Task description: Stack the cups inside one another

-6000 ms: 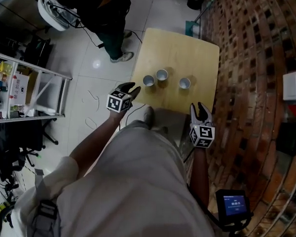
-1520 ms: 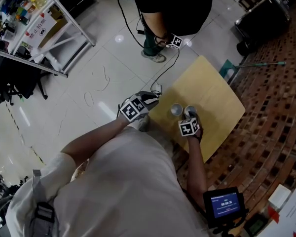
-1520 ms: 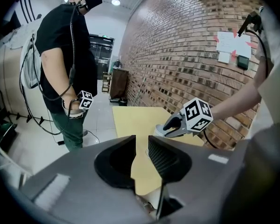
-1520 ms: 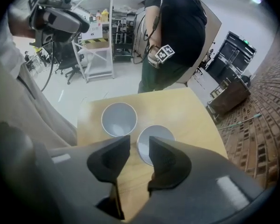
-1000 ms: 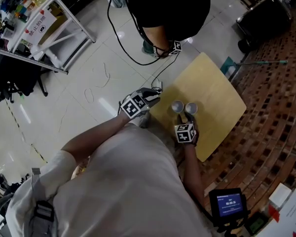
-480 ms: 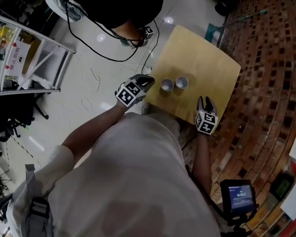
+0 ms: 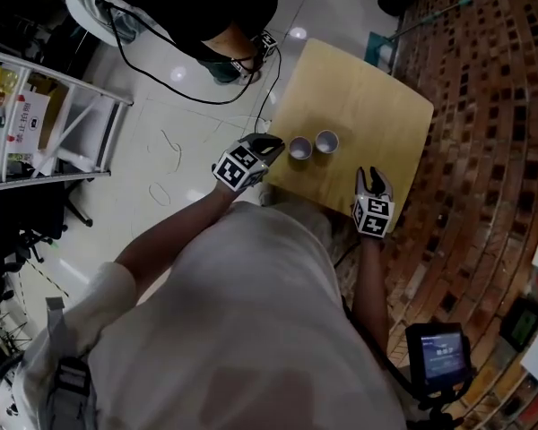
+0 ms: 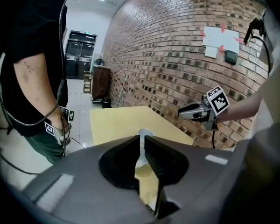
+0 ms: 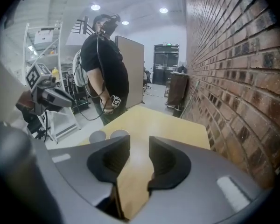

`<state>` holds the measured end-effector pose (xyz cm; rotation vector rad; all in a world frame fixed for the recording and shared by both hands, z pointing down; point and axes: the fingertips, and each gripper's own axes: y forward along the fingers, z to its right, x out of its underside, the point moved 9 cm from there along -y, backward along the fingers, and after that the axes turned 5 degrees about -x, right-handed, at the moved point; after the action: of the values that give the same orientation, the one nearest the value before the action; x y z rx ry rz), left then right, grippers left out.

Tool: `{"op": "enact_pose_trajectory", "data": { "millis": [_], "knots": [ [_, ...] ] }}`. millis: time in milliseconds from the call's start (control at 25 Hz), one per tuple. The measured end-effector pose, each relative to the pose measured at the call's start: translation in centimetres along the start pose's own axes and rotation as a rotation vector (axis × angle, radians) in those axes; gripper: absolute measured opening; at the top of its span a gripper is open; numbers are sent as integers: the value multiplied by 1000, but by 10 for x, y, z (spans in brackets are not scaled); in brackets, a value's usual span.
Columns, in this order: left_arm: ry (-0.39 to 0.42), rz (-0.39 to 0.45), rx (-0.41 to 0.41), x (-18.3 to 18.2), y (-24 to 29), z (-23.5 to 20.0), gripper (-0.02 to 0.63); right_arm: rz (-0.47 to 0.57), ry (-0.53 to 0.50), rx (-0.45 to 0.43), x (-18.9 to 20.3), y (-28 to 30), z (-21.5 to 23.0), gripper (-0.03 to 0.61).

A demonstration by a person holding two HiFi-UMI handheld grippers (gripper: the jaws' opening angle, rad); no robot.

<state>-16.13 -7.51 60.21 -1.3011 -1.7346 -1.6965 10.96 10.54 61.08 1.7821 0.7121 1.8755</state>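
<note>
A small white left cup [image 7: 300, 148] and matching right cup [image 7: 326, 141] stand side by side on the square light wooden table [image 7: 368, 88].

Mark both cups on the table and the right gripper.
Left cup [image 7: 300, 148]: head view, its open mouth.
Right cup [image 7: 326, 141]: head view, its open mouth.
Right gripper [image 7: 372, 176]: head view, midway between its fingertips.

Matt wood table [image 7: 368, 88], 2 smooth cups [image 7: 300, 148], rough brick wall [image 7: 484, 106], glossy floor [image 7: 188, 106]

Brick wall [image 7: 484, 106] — metal shelf [image 7: 36, 124]
</note>
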Motion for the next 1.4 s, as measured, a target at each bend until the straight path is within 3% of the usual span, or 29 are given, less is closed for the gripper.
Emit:
{"op": "enact_pose_trajectory", "data": {
  "millis": [280, 400, 520, 680, 1040, 1400],
  "knots": [
    [-65, 8, -70, 12, -14, -15, 75, -48, -60, -91, -5, 22, -20, 132],
    [-95, -3, -92, 18, -22, -20, 87, -107, -205, -196, -9, 39, -52, 126],
    [-114, -5, -111, 23, -30, -25, 92, -193, -419, -305, -12, 58, -91, 120],
    [-122, -4, -137, 28, -38, -29, 94, -260, -646, -373, -6, 88, -124, 120],
    [-144, 0, -187, 38, -56, -39, 94, -444, -930, -420, 25, 142, -156, 115],
    [-163, 11, -224, 41, -69, -41, 92, -460, -1015, -378, 38, 155, -162, 64]
  ]
}}
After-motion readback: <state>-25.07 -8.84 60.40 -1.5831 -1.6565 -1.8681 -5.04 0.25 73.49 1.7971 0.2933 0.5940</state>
